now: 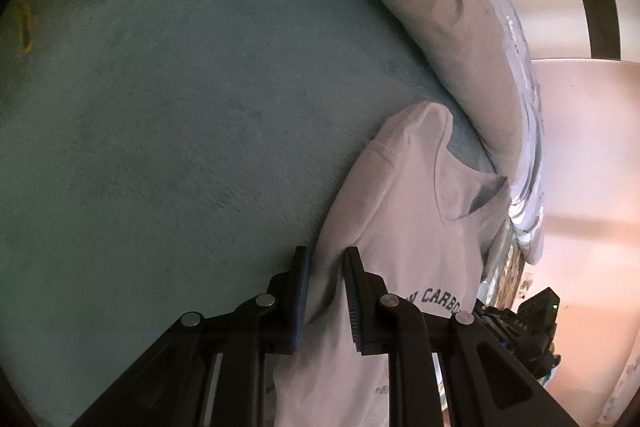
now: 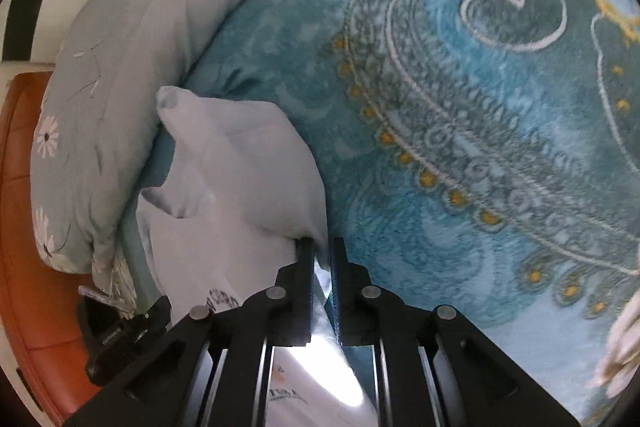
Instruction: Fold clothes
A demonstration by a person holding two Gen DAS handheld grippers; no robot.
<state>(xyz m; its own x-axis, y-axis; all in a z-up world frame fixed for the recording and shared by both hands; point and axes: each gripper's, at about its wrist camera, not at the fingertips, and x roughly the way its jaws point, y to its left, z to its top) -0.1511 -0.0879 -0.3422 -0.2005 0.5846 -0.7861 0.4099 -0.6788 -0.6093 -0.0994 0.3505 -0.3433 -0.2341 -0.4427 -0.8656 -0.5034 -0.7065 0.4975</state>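
The white T-shirt (image 1: 400, 227) lies on the teal patterned blanket (image 2: 480, 107) of the bed, beside a grey floral pillow (image 2: 100, 87). The left gripper (image 1: 326, 291) stands with its fingers (image 1: 301, 291) narrowly apart astride a raised fold of the shirt; whether the pads press on it cannot be told. The right gripper (image 2: 322, 287) has its fingers almost together, with shirt fabric in the slit; a grip there is likely but unconfirmed. Judged purpose: each hand works one shirt edge, keeping the fold even. Only the left view shows the printed lettering; only the right shows the blanket's pattern.
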